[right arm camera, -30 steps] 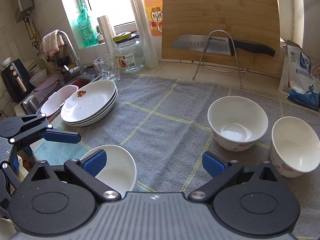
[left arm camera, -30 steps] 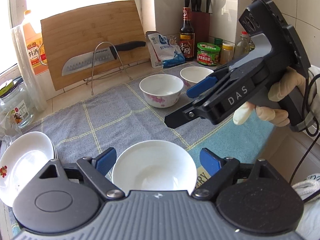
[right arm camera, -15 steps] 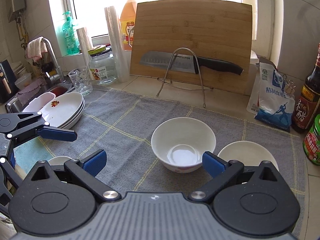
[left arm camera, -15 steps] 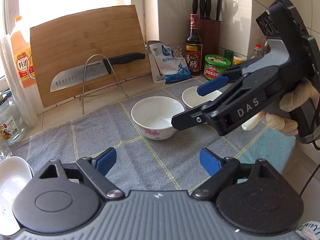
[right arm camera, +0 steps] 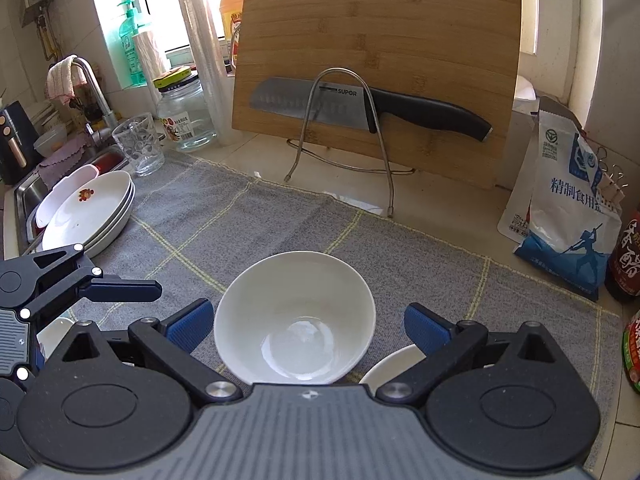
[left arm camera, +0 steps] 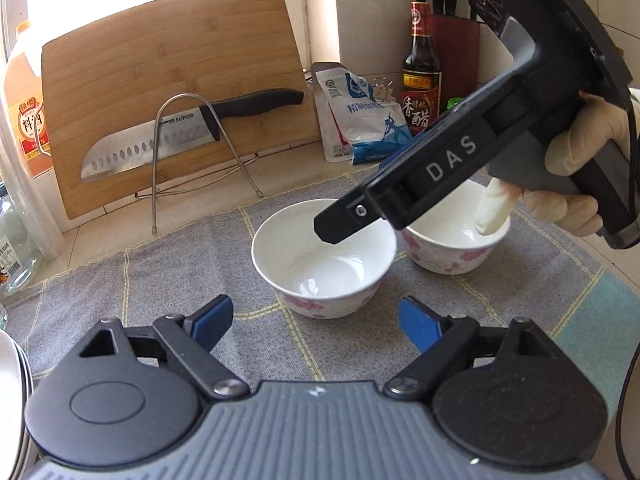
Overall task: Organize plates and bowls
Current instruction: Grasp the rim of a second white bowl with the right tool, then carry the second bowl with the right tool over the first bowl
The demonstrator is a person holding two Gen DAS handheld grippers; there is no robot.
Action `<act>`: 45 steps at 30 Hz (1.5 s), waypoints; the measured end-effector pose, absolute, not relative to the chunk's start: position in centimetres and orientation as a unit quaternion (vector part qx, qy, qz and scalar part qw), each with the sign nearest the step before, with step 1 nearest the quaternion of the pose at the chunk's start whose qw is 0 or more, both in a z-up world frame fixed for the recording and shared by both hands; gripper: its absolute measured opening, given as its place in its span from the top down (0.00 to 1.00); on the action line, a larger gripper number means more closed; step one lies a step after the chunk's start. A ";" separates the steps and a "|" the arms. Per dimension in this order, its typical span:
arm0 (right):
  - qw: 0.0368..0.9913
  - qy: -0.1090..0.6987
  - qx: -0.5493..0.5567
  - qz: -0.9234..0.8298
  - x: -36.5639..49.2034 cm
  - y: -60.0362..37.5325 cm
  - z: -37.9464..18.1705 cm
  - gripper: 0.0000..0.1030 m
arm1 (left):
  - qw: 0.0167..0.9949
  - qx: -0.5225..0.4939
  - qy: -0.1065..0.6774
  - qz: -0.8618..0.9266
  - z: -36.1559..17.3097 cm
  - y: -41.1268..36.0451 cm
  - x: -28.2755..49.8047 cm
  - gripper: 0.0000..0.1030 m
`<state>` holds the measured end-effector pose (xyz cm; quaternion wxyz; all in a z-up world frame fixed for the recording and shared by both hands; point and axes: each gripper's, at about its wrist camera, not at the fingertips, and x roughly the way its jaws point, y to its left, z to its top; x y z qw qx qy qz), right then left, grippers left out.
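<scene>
Two white bowls with pink flowers stand side by side on a grey cloth (left arm camera: 132, 280). The left bowl (left arm camera: 324, 268) lies just ahead of my left gripper (left arm camera: 316, 326), which is open and holds nothing. The right bowl (left arm camera: 452, 248) is partly hidden by the right gripper's near finger (left arm camera: 348, 216), held by a gloved hand (left arm camera: 580, 140). In the right wrist view my right gripper (right arm camera: 307, 328) is open, its blue pads on either side of the left bowl (right arm camera: 296, 320) without pressing it. The other bowl's rim (right arm camera: 396, 364) shows below. A stack of plates (right arm camera: 88, 216) sits far left.
A bamboo cutting board (right arm camera: 376, 52) leans at the back, with a knife (right arm camera: 424, 110) on a wire stand in front. A salt bag (right arm camera: 564, 216) and vinegar bottle (left arm camera: 420, 76) stand right. A jar (right arm camera: 184, 112), a glass (right arm camera: 138, 144) and the sink (right arm camera: 28, 192) are left.
Both grippers have moved right across the cloth to the two flowered bowls. The plain bowl and the plates slid out of the left view. The right gripper now straddles the left bowl.
</scene>
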<state>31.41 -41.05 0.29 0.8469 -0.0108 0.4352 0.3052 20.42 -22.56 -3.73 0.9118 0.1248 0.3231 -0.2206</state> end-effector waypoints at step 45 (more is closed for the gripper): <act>0.802 0.499 0.021 0.328 35.5 -39.5 -1.6 0.32 | 0.887 0.120 0.369 -0.250 -5.3 -23.2 25.1 0.23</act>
